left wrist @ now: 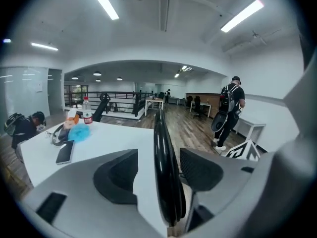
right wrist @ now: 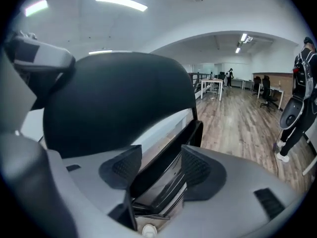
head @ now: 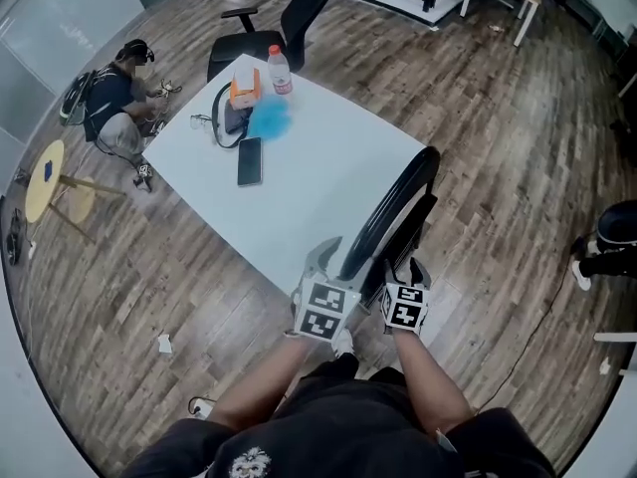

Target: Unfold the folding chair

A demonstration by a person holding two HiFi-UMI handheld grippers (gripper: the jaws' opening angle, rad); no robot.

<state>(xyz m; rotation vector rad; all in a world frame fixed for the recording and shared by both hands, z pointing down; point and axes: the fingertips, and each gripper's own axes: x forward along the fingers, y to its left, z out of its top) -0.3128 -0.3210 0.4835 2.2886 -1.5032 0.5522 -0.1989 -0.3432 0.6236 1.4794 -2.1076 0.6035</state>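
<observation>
Your folded, shiny black folding chair (head: 398,207) leans on the near edge of the big white table (head: 328,167). At that table edge, your left gripper (head: 328,255) is wide open. The chair's thin back rim (left wrist: 163,167) sits between its jaws, not squeezed. Your right gripper (head: 408,269) is open too, around a lower black chair panel (right wrist: 163,170).
</observation>
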